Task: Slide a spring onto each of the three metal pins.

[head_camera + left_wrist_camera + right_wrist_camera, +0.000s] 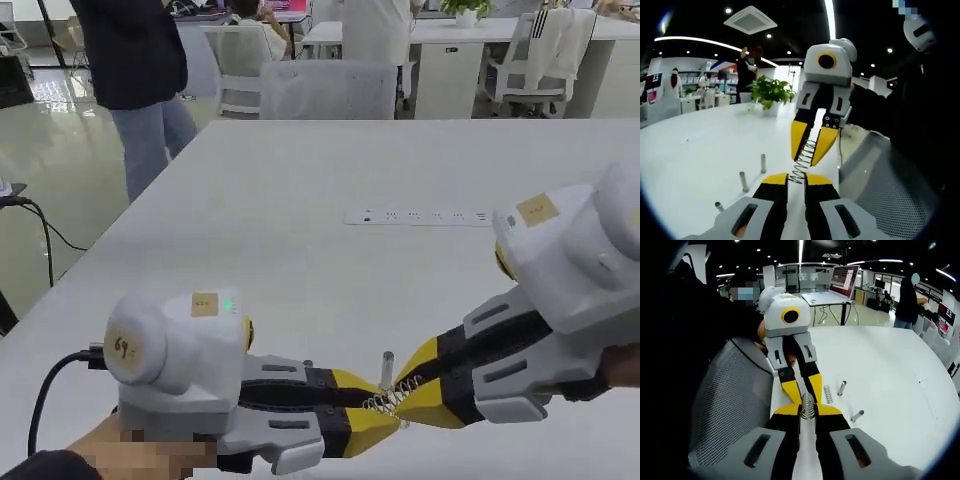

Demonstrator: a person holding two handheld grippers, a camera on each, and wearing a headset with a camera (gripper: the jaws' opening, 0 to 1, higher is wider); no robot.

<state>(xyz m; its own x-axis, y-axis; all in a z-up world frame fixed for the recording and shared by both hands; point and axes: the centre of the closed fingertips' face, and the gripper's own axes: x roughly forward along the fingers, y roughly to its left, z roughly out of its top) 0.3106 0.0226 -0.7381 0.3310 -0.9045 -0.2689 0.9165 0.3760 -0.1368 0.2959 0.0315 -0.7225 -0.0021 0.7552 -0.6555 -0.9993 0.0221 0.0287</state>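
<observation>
Left tongs (796,177) narrow, pinched on one end of a spring (803,159). Right tongs (808,411) also narrow, pinched on the other end, so the coil bridges the two tips, held above the tabletop (330,180). Long axis runs tip to tip, slanting up toward the right tongs in the head view and seen end-on in the right gripper view. Beside it on the tabletop stand three pins: far pin (763,163), middle pin (743,181), near pin (719,205). A second spring (828,394) lies flat just beside one pin.
</observation>
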